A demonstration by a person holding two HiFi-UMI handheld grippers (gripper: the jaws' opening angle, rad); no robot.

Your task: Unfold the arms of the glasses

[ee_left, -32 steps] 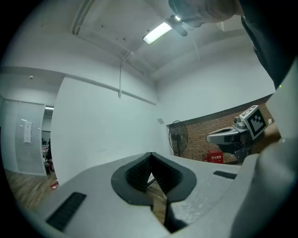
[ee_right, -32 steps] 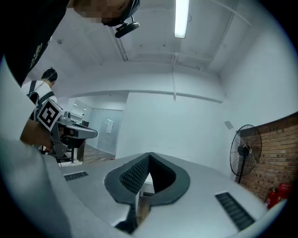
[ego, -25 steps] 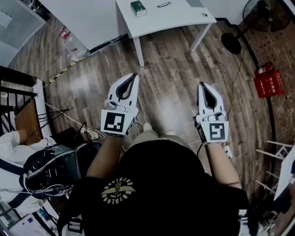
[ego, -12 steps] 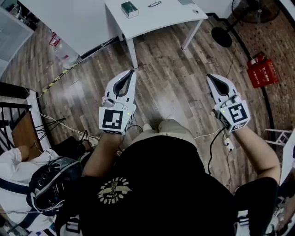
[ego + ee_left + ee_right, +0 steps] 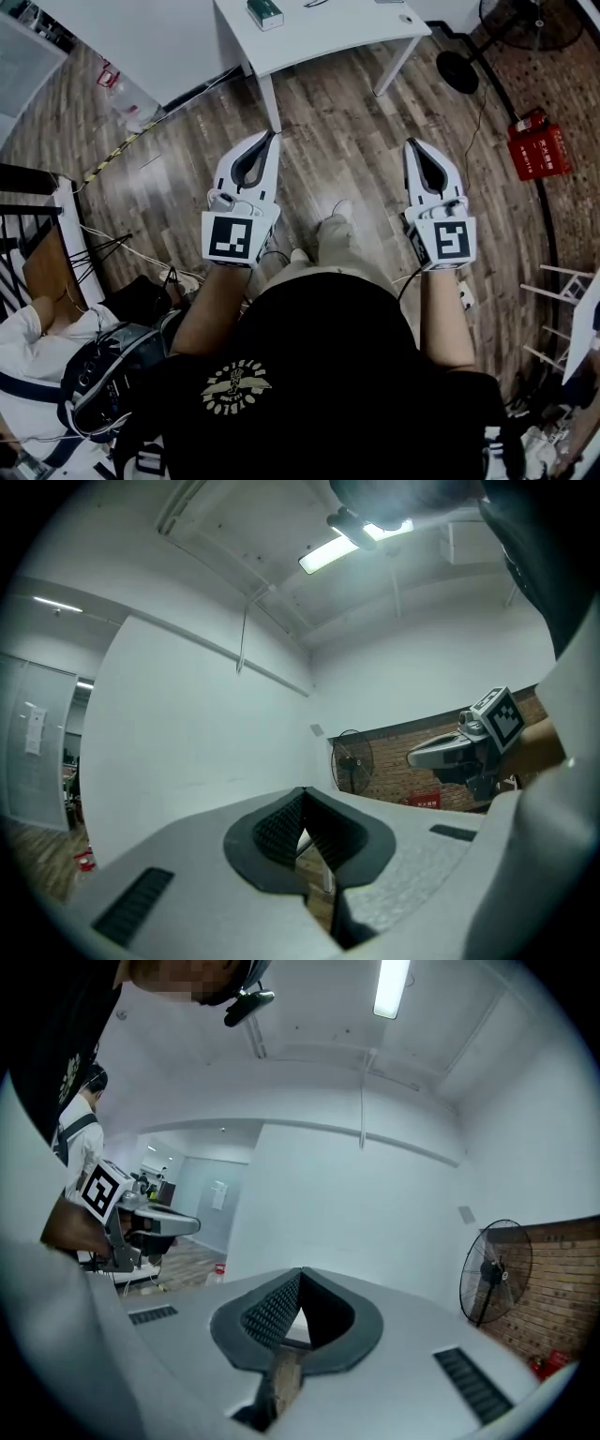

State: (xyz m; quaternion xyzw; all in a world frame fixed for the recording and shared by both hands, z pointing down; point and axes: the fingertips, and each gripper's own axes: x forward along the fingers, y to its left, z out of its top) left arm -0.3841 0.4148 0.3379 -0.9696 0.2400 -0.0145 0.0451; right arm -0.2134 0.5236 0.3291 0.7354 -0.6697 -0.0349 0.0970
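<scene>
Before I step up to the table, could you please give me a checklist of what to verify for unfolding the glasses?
1. Left gripper empty: ok, fingers together on nothing.
2. Right gripper empty: ok, likewise shut.
3. Fingers opened for grasping: not ok.
4. White table within reach: not ok, wooden floor lies between.
5. Glasses arms folded: cannot tell, cut off at the picture's top edge.
6. Green box apart from glasses: ok.

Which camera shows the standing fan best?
The right gripper view: the fan stands large and upright, head and pole clear against the wall. The left gripper view shows the fan smaller and dimmer. The head view sees the fan from above, cut off at the corner.
</scene>
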